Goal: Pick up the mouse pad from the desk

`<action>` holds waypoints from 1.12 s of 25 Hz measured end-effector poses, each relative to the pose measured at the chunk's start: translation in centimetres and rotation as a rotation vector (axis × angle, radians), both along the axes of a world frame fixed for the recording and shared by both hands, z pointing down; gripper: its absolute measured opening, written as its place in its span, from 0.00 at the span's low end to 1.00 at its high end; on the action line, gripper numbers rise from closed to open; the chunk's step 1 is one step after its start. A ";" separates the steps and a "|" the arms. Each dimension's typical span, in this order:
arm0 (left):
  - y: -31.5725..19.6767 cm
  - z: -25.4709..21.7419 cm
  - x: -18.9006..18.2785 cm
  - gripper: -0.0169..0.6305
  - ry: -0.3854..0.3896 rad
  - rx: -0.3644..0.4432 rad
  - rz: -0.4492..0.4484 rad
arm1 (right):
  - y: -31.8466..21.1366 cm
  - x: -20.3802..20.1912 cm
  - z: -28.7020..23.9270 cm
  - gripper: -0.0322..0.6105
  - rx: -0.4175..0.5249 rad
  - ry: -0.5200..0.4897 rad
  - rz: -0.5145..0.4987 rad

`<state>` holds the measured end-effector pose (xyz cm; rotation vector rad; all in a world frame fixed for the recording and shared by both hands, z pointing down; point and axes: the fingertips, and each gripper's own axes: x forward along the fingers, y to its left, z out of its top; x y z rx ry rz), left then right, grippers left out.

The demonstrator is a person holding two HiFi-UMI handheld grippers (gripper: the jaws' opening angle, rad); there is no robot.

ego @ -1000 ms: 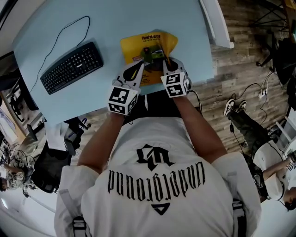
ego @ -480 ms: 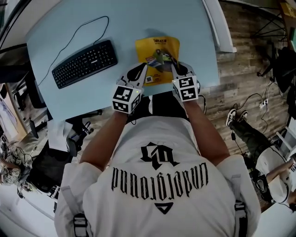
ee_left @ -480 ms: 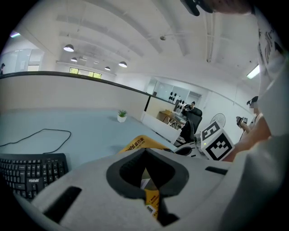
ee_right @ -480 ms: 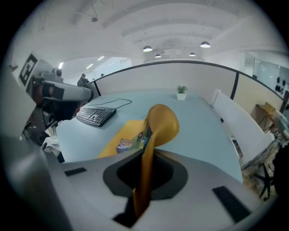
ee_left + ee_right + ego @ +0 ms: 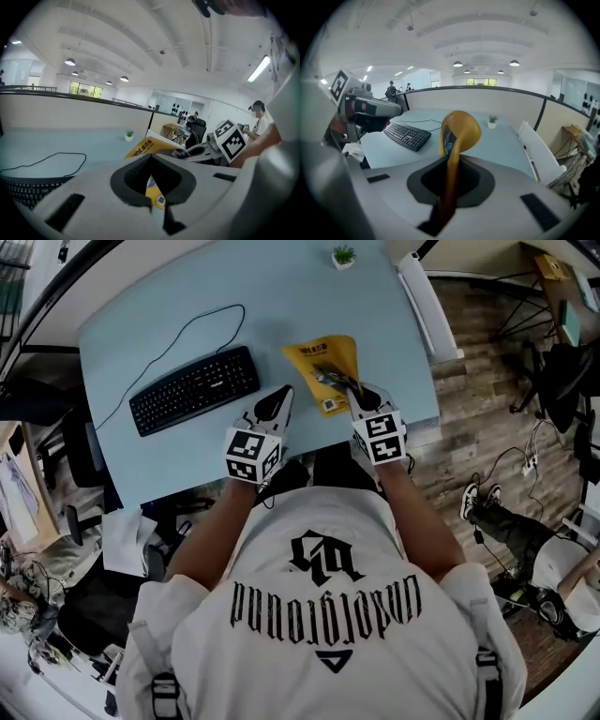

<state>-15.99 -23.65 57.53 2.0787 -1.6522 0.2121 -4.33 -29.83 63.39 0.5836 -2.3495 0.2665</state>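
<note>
A pale blue worktop (image 5: 169, 324) fills the upper head view. On its left lies a black computer keyboard (image 5: 194, 388), its thin black cable (image 5: 178, 334) looping away behind it. To the right of the keyboard is the floppy yellow printed mouse pad (image 5: 319, 357), raised off the worktop and curling over at its far end. The right gripper (image 5: 361, 395) is clamped on its near edge, jaws nearly together with the thin pad between them. The left gripper (image 5: 281, 397) is just beside the pad's left edge, jaws closed together on nothing. A small green potted plant (image 5: 344, 255) stands at the far edge.
</note>
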 end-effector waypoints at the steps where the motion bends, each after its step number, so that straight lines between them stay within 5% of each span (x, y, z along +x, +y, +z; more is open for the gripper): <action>1: 0.5 -0.4 -0.4 0.03 -0.001 0.008 -0.001 | 0.3 -0.2 -0.6 0.08 0.009 -0.004 0.001; 12: 4.6 -6.4 -3.2 0.03 -0.004 0.128 0.013 | 3.2 -1.0 -7.5 0.08 0.114 -0.058 0.050; 28: 6.5 -9.7 -2.5 0.03 0.001 0.211 0.074 | 5.6 -0.1 -13.1 0.08 0.195 -0.126 0.134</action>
